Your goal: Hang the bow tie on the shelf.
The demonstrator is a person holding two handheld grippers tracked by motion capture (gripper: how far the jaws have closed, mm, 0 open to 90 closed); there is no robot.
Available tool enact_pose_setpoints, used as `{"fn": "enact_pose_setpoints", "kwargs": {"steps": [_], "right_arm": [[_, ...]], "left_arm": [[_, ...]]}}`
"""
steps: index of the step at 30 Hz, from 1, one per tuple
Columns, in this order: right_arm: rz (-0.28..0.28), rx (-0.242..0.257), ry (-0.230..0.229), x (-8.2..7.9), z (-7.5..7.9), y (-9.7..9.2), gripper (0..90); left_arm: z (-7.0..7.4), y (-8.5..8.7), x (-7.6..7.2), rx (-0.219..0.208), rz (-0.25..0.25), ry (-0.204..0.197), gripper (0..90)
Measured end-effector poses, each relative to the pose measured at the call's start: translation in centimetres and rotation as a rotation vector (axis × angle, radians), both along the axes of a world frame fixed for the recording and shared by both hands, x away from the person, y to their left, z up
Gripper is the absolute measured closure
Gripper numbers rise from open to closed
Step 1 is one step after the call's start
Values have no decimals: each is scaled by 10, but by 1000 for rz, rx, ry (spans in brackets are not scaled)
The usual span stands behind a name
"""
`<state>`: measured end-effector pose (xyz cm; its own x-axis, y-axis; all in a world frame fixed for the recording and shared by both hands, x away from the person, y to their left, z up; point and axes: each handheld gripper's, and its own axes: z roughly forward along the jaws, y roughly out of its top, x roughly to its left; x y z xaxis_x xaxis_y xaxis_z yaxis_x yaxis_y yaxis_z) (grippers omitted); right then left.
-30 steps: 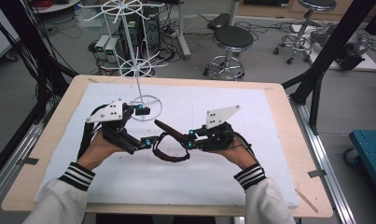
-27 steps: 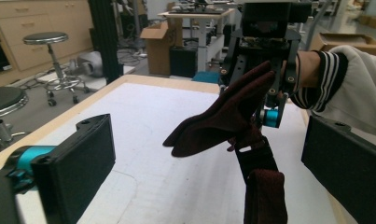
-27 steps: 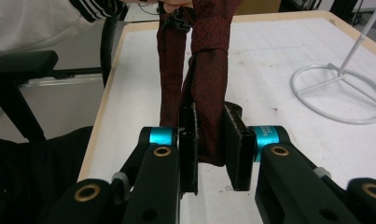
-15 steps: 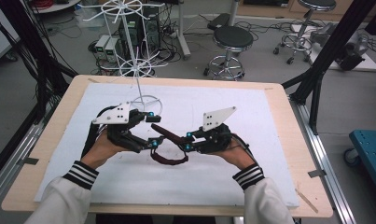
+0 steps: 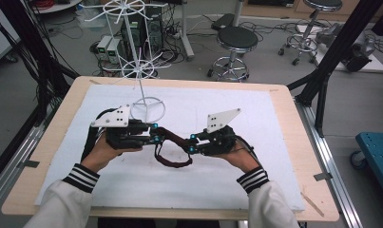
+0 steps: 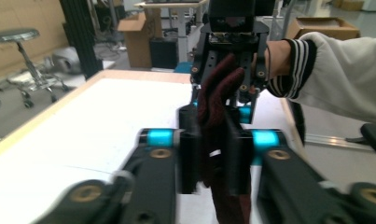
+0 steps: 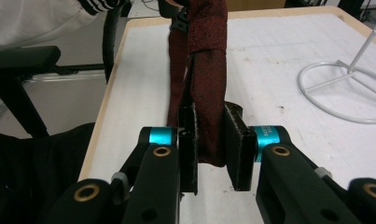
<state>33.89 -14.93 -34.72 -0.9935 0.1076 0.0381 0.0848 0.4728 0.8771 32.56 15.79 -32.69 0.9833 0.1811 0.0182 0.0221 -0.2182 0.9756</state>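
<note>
Currently the dark red strap (image 5: 172, 148) is held taut above the worktop (image 5: 284, 190), clamped by the right claw (image 7: 210, 140), while the left claw (image 6: 209, 154) has just been closing onto it. Slippage could be caused by uneven pulling.

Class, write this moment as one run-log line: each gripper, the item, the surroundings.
left gripper: just closed on dark red band | right gripper: shut on band | white wire stand: behind, untouched

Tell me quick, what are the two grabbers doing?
Left gripper: jaws have just been closing, now shut on the dark red strap.
Right gripper: shut on the strap's other end.
</note>
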Motion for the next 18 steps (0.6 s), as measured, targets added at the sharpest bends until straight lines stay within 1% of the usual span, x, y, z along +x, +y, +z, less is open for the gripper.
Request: {"fn": "enact_pose_setpoints", "kwargs": {"steps": [3,10,12,13,14,15,16,17,18], "right_arm": [[2,-2,4,0,-1,1,775],[5,6,11,1,-2,1,760],[0,9,12,1,-2,1,709],[0,12,11,1,-2,1,637],[-11,20,7,1,-3,2,489],[-22,24,5,0,-3,2,317],[-21,40,-3,0,-4,3,143],[-32,34,-5,-2,-4,4,46],[-46,33,-26,-3,-5,5,7]], "left_arm": [[0,0,-1,11,3,3,841],[1,0,-2,14,18,8,850],[1,1,-2,16,17,9,850],[2,1,-2,25,21,7,850],[1,1,-2,27,21,10,850],[1,1,-2,27,21,10,850],[1,1,-3,29,23,9,850],[2,1,-3,28,23,4,850],[2,2,-3,26,25,0,850]]}}
